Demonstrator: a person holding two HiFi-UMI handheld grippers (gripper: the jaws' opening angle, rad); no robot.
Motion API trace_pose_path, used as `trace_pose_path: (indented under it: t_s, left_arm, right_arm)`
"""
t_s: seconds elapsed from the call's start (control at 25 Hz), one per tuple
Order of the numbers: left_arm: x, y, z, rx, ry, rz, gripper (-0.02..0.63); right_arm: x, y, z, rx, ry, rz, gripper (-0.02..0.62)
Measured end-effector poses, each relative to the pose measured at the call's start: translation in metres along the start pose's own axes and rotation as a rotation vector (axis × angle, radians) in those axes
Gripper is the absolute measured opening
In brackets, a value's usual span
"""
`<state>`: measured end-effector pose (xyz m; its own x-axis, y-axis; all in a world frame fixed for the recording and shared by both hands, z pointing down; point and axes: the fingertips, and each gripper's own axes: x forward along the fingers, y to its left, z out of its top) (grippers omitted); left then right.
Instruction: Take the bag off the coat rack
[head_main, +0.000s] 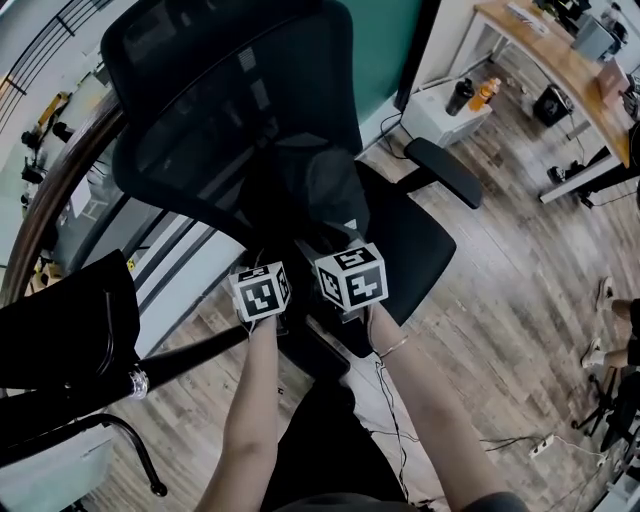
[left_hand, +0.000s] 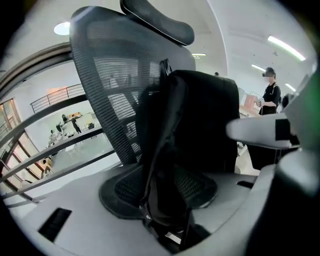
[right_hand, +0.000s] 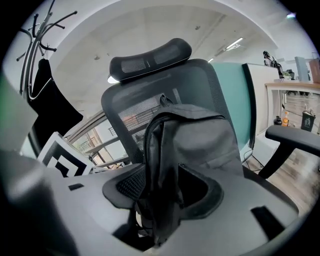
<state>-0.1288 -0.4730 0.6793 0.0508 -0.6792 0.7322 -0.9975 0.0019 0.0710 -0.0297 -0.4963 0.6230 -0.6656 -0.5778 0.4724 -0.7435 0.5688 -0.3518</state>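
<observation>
Plainly the coat rack (right_hand: 37, 30) stands far to the left, well apart from the bag (right_hand: 195, 140), which is already off it. Left gripper (left_hand: 162, 197): jaws spread, the bag's dark near edge between the pads, judged not pinched. The bag stands upright on the chair (head_main: 230, 90) seat, long axis vertical, back against the mesh rest, directly ahead of both tools. Right gripper (right_hand: 167, 200): just beside the left, jaws likewise spread around the same near edge. Neither hand is the nearer.
</observation>
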Motion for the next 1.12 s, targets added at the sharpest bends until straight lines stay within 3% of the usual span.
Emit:
trace_pose_path:
  t_s: [0.28,0.48,0.68,1.12]
  left_arm:
    - [-0.035,-0.007,0.003,-0.006,-0.085,-0.003,0.183]
    - [-0.066,-0.020,0.000,0.002,-0.131,-0.027,0.142]
    - [-0.095,-0.030,-0.010,0.021,-0.161,-0.058,0.110]
    - [-0.159,-0.050,-0.030,0.059,-0.240,-0.117,0.044]
  right_arm:
    - [-0.025,0.011,-0.018,0.025,-0.022,-0.018,0.178]
    - [-0.051,0.021,-0.021,0.039,-0.059,-0.035,0.146]
    - [-0.079,0.032,-0.028,0.050,-0.091,-0.046,0.074]
    - [-0.141,0.050,-0.044,0.017,-0.137,-0.100,0.006]
